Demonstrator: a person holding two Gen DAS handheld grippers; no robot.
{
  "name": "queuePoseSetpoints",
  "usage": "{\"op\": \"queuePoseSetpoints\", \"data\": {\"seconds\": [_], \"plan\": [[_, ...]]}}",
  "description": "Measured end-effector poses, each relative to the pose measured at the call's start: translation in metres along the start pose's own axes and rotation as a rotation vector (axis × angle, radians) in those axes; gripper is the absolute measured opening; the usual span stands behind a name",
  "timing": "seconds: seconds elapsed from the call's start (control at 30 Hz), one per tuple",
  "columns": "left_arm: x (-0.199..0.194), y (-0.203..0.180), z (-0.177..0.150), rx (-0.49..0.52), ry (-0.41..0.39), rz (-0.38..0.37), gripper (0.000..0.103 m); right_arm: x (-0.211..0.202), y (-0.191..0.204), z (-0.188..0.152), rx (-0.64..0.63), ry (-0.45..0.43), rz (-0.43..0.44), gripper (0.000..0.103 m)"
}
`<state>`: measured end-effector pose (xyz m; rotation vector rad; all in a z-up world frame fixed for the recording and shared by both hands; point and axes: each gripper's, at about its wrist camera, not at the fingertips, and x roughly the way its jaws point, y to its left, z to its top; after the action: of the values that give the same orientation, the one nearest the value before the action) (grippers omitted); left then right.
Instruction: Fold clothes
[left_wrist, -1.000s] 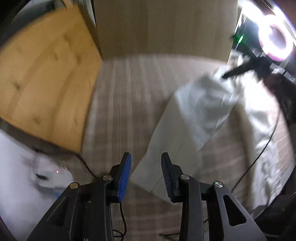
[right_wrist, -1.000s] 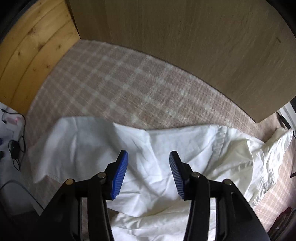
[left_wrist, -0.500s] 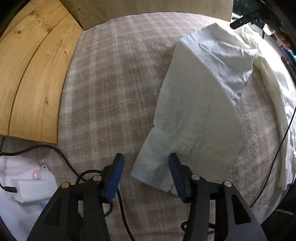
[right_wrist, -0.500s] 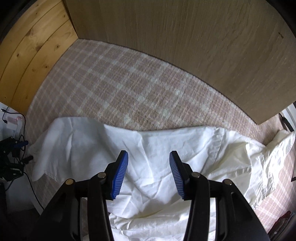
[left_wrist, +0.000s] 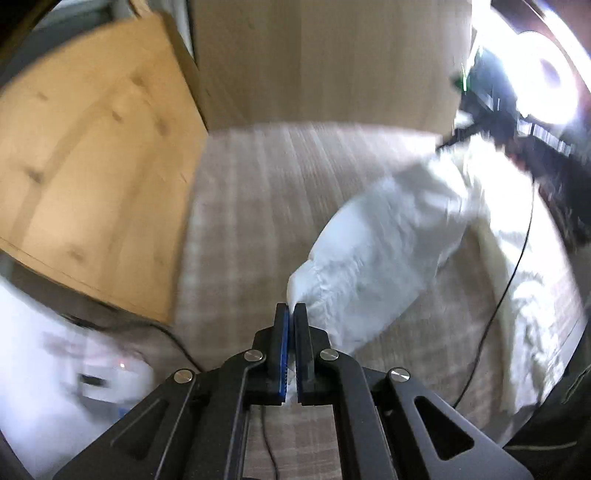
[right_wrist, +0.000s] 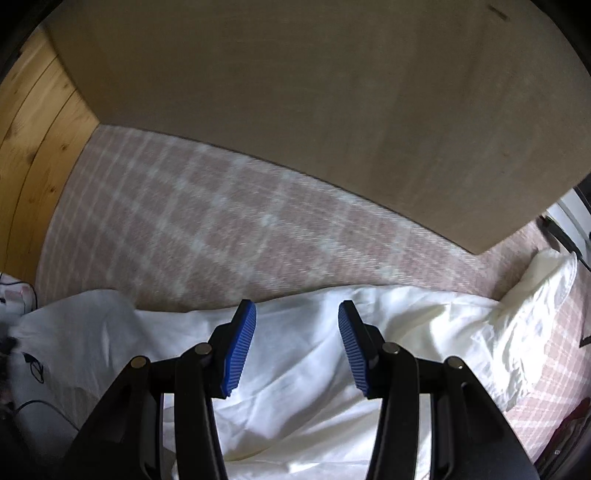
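1. My left tongs (left_wrist: 290, 314) are closed tight on a corner of the white shirt (left_wrist: 380, 251); a sliver of white cloth shows between the blue pads, so I judge the grip secure but shallow.
2. My right tongs (right_wrist: 297, 343) stand wide apart, holding nothing, hovering low over the middle of the shirt body; I cannot tell whether the lower edges of the pads touch the cloth.
3. The shirt lies spread and rumpled across the plaid bedcover (right_wrist: 207, 221), the pinched end gathered into a ridge toward my left tongs, the collar end (right_wrist: 546, 273) bunched at the far right.
4. The left view is blurred, so fine detail of the hem is not readable.
5. Step in hand, as I judge it: carrying the gripped end over to make a fold.
6. To do it well: keep the left grip firm, lift only enough to clear the bedcover, and draw the cloth level so the ridge flattens.
7. Right tongs should pin or pinch the body along the intended crease.
8. Hazard: a black cable (left_wrist: 513, 266) crosses the shirt and could snag.
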<state>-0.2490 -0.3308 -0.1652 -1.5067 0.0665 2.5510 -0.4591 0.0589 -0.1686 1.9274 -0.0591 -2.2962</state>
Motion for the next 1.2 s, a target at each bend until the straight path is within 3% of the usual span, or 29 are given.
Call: {"op": "queuePoseSetpoints", "data": {"seconds": [0.13,0.27,0.37,0.43,0.57,0.7,0.93,1.1,1.2], "plan": [[-0.022,0.007,0.025,-0.004,-0.069,-0.012,0.002,-0.005,0.003,-0.005,0.023,0.02,0.078,0.046],[-0.039,0.012,0.036,0.017,-0.097,-0.021,0.002,-0.029,0.028,-0.032,-0.091,0.016,0.102,0.046],[-0.048,0.013,0.047,0.015,-0.114,-0.032,0.002,-0.044,0.033,-0.062,-0.127,0.003,0.141,0.034],[-0.059,0.006,0.053,0.027,-0.137,-0.053,0.002,-0.035,0.04,-0.071,-0.127,0.03,0.186,0.033],[-0.084,-0.02,0.062,0.071,-0.18,-0.088,0.002,0.012,0.042,-0.06,-0.093,0.096,0.101,0.033],[-0.107,-0.064,0.06,0.135,-0.221,-0.131,0.002,0.014,0.018,-0.054,-0.015,0.102,0.144,0.033],[-0.143,-0.169,0.042,0.263,-0.27,-0.15,0.002,-0.054,-0.029,-0.064,0.013,-0.019,0.179,0.033],[-0.158,-0.26,0.028,0.332,-0.262,-0.113,0.002,-0.095,-0.072,-0.117,0.018,-0.058,0.259,0.033],[-0.15,-0.326,0.012,0.406,-0.203,-0.101,0.002,-0.108,-0.095,-0.158,0.01,-0.078,0.316,0.033]]}}
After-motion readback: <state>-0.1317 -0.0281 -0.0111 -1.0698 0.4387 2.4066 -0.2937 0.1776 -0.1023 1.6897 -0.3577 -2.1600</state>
